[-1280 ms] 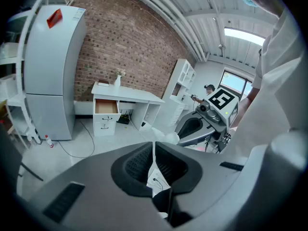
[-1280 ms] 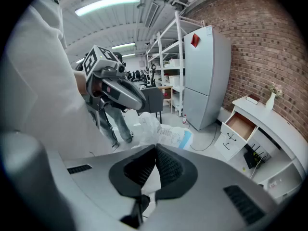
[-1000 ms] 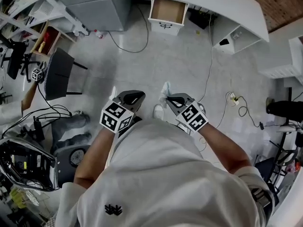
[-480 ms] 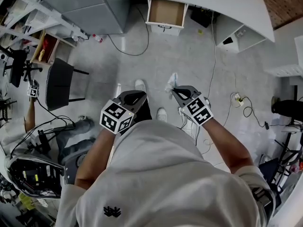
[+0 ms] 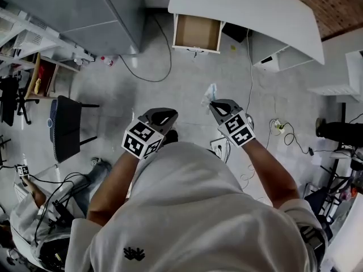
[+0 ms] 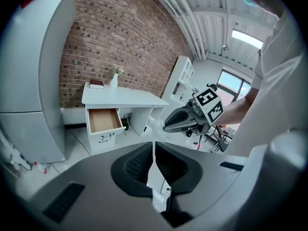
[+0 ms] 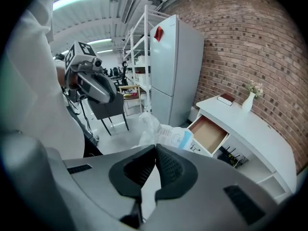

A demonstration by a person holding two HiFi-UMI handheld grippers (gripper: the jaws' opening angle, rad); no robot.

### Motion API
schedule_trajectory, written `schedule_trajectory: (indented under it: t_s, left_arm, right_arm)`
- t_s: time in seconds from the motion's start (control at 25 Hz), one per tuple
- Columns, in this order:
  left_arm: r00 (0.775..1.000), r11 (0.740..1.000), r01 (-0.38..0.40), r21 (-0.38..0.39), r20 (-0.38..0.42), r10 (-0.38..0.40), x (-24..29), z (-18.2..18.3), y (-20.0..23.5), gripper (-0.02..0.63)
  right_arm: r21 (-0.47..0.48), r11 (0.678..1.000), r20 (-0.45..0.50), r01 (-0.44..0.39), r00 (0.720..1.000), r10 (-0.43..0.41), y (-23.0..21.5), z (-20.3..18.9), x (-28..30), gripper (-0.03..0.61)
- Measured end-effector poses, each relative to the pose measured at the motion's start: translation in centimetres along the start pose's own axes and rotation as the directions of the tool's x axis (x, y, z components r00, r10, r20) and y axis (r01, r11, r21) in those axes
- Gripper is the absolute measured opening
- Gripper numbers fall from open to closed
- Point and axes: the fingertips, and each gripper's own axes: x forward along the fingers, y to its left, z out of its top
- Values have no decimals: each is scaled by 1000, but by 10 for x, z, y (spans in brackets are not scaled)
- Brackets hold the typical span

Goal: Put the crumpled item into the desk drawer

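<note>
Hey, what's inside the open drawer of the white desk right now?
The drawer shows only its bare brown bottom, with nothing on it. Its back end lies under the desktop and is hidden. The crumpled item is clamped in the right gripper.

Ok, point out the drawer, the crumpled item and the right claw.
drawer [image 5: 197,32], head view, brown floor.
crumpled item [image 7: 166,133], right gripper view, white middle.
right claw [image 7: 155,147], right gripper view, between its tips.

Both bare forearms reach forward, side by side. The left hand-held gripper [image 5: 160,114] has its jaws pressed together with nothing between them; the right hand-held gripper [image 5: 215,104] pinches a crumpled wrapper [image 5: 210,93].
</note>
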Motion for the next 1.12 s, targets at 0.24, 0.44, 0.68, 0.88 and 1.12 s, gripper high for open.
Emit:
schedule_trajectory:
  t_s: [0.24,0.44,0.68,0.88,1.12]
  left_arm:
    - [1000,1000,10,14,-9,-10,-22,17,111,34]
    - [1000,999,-9,-46,21,10,-21,25,164,34]
    - [997,992,-71,-101,18,73,5,46,206,34]
    - [992,981,-124,-147,11,127,36,84,238,34]
    - [984,967,-175,-183,-12,176,74,114,276,34]
  right_arm:
    - [-46,998,-47,53,997,-55,-55,62,84,29]
    - [-140,989,-91,47,994,-60,-99,90,143,29]
    - [-289,957,-145,6,988,-51,-175,105,216,29]
    - [-405,913,-200,-36,979,-50,-252,109,276,29]
    - [-509,855,-285,-105,957,-53,-324,100,362,29]
